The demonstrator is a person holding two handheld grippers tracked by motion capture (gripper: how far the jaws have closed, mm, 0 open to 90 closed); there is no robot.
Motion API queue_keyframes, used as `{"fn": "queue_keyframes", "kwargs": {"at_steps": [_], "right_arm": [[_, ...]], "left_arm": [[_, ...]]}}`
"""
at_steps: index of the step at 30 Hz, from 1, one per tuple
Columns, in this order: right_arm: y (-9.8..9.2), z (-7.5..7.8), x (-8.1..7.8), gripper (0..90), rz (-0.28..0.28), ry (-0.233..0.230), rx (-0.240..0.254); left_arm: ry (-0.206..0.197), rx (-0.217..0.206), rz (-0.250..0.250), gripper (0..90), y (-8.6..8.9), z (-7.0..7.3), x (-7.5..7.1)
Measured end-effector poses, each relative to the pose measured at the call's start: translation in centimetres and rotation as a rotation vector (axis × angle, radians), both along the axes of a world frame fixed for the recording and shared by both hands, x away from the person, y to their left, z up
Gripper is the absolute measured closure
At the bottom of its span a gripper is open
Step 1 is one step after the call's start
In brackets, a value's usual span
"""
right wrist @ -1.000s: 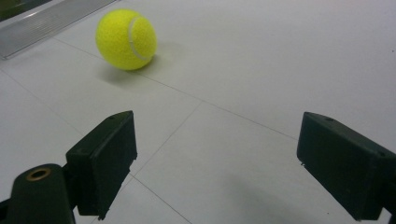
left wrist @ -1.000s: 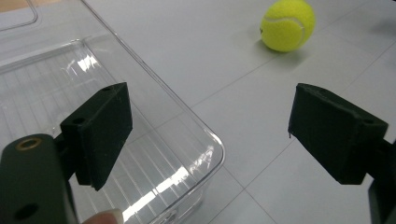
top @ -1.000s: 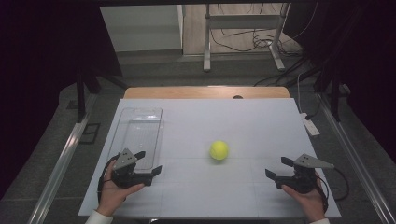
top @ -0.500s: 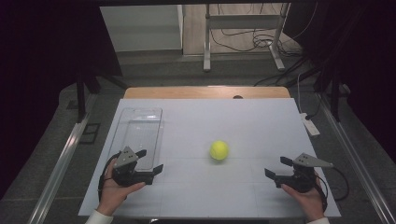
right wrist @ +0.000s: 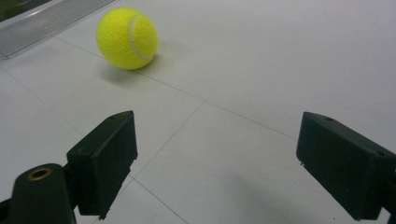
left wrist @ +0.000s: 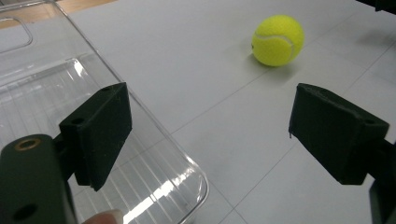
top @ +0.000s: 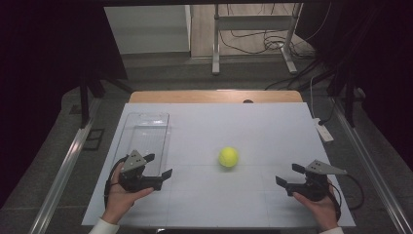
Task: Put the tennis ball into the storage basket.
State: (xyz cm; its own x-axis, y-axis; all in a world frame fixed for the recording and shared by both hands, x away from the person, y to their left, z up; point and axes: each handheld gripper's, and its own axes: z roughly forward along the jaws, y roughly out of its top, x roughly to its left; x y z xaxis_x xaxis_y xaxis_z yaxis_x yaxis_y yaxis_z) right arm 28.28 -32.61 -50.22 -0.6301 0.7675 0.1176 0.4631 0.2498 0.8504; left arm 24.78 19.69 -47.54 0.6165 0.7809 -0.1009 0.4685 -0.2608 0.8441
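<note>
1. Comparing with a second ago, I see almost nothing changed: the tennis ball [top: 228, 157] sits at the same spot near the middle of the white worktop [top: 253, 131], and both hands rest near the front edge as before.
2. My left gripper [top: 159, 167] has its jaws standing wide apart with nothing between them. In the left gripper view one jaw hangs over the near corner of the clear plastic tray [left wrist: 70, 93], the other over bare worktop, and the ball lies ahead, well apart from both.
3. My right gripper [top: 288, 174] is likewise spread wide and holds nothing. In the right gripper view the ball is ahead and off to the left of the jaws.
4. The tray lies empty on the left side of the worktop, just beside the left gripper.
5. I judge that the work has not begun: the ball lies free between the two grippers, and either one has an unobstructed approach to it.
</note>
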Motion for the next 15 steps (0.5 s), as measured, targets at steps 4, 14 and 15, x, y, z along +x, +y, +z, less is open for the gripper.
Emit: {"fn": "queue_keyframes", "kwargs": {"at_steps": [4,14,15], "right_arm": [[0.0,0.0,0.0,12.8,0.001,0.000,0.000],[0.0,0.0,0.0,12.8,0.003,0.001,-0.001],[0.0,0.0,0.0,12.8,0.003,0.001,-0.001]], "left_arm": [[0.001,0.005,-0.007,13.6,-0.4,0.1,0.2],[-0.002,0.010,-0.024,13.6,-1.1,0.6,0.5],[-0.001,0.011,-0.026,13.5,-1.3,0.7,0.7]]}}
